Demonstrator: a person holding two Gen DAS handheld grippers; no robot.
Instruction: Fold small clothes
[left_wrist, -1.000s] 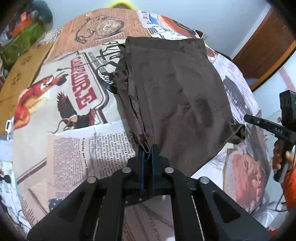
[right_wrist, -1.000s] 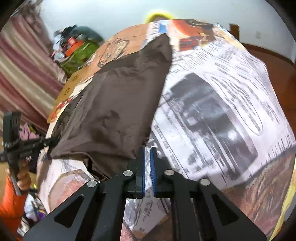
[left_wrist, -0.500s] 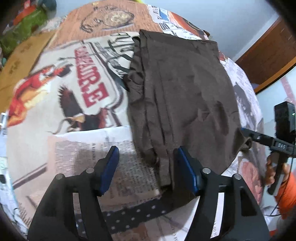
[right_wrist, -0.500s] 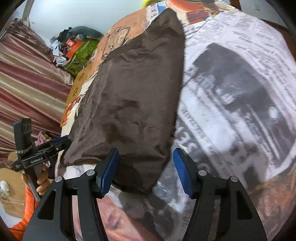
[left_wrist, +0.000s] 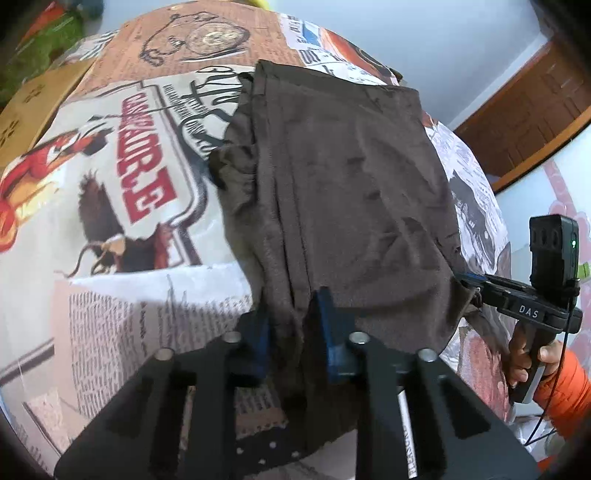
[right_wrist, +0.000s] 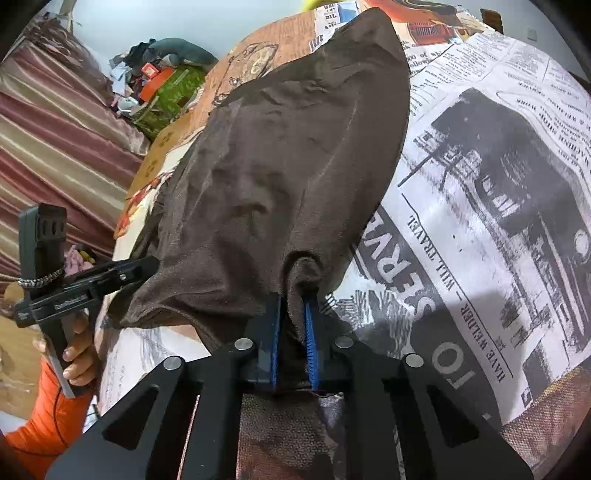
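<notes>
A brown cloth (left_wrist: 347, 192) is spread flat on a counter (left_wrist: 122, 206) covered with a newspaper-print sheet, its long axis running away from the tools toward the far edge of the counter. Its left side is bunched into loose folds, the rest lies smooth with shallow creases, and the far hem runs straight across. The near left corner is gathered between the blue pads of the left tool (left_wrist: 291, 328), whose jaws are closing on the fabric. Seen from the right wrist, the cloth (right_wrist: 288, 177) tapers toward a far corner that points up and away. The near right corner is pinched tight in the right tool (right_wrist: 293, 325), its jaws drawn narrow with fabric pulled up into a small hump just beyond the pads. Each tool is seen from the other wrist, gripped by a hand (right_wrist: 77, 354) with an orange sleeve (left_wrist: 565, 384).
</notes>
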